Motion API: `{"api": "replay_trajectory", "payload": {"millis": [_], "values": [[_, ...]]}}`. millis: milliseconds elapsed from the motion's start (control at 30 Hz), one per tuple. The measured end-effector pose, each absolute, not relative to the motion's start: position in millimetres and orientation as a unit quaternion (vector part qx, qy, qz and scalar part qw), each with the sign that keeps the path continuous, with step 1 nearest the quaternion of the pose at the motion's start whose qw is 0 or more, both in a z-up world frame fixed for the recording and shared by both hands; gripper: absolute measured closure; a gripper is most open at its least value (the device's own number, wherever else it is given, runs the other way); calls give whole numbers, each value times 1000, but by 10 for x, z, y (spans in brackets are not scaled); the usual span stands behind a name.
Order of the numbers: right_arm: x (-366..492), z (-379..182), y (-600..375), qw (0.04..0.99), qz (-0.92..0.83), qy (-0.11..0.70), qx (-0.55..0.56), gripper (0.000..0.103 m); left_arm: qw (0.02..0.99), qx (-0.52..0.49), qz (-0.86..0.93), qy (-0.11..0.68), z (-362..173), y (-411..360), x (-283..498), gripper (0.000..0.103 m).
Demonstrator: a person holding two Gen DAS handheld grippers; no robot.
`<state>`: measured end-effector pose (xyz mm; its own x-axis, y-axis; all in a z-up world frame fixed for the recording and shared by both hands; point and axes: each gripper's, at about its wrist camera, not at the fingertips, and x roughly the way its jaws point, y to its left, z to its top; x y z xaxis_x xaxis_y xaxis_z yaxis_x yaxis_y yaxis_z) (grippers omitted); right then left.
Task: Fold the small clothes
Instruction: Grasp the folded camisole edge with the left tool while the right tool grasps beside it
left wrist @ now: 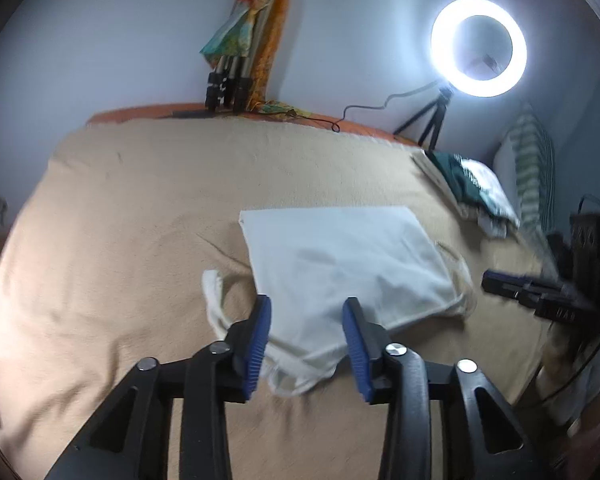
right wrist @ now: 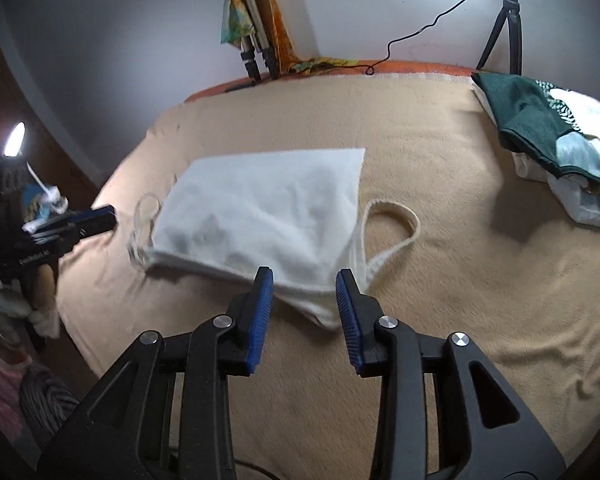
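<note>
Two pairs of tongs hover part open over a folded white garment on a bed.

The left tongs [left wrist: 306, 306] stand with a clear gap between their blue pads, above the near edge of the white garment [left wrist: 348, 264]; no pad presses the cloth. The right tongs [right wrist: 304, 276] are likewise apart and hold nothing, poised over the garment's near right corner. The garment, seemingly a sleeveless vest, lies folded into a rough rectangle, slightly rumpled, with a ribbed strap [right wrist: 396, 220] looping out at one side. It rests mid-way across the tan blanket [right wrist: 440, 300] covering the bed. Well apart, at the far right, sits a pile of green and white clothes [right wrist: 556, 136]. A lit ring light [left wrist: 479, 47] stands on a small tripod by the wall.
</note>
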<state>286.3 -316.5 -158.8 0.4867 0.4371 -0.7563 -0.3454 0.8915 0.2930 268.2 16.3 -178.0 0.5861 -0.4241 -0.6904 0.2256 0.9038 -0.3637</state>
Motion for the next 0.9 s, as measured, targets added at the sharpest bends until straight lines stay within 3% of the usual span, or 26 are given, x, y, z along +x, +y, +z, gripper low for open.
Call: {"api": "replay_trajectory", "payload": {"millis": [67, 567, 633, 900], "values": [[3004, -1644, -3152, 849, 242, 461, 86, 68, 878, -143, -182, 420, -1862, 162, 2789, 51], [3473, -2119, -3467, 814, 197, 513, 188, 59, 836, -234, -155, 472, -2352, 381, 3036, 32], [3493, -2155, -3463, 808, 207, 512, 205, 59, 827, -260, -160, 472, -2362, 420, 3078, 33], [3597, -2259, -3453, 799, 235, 493, 254, 59, 806, -317, -176, 468, -2457, 449, 3230, 56]]}}
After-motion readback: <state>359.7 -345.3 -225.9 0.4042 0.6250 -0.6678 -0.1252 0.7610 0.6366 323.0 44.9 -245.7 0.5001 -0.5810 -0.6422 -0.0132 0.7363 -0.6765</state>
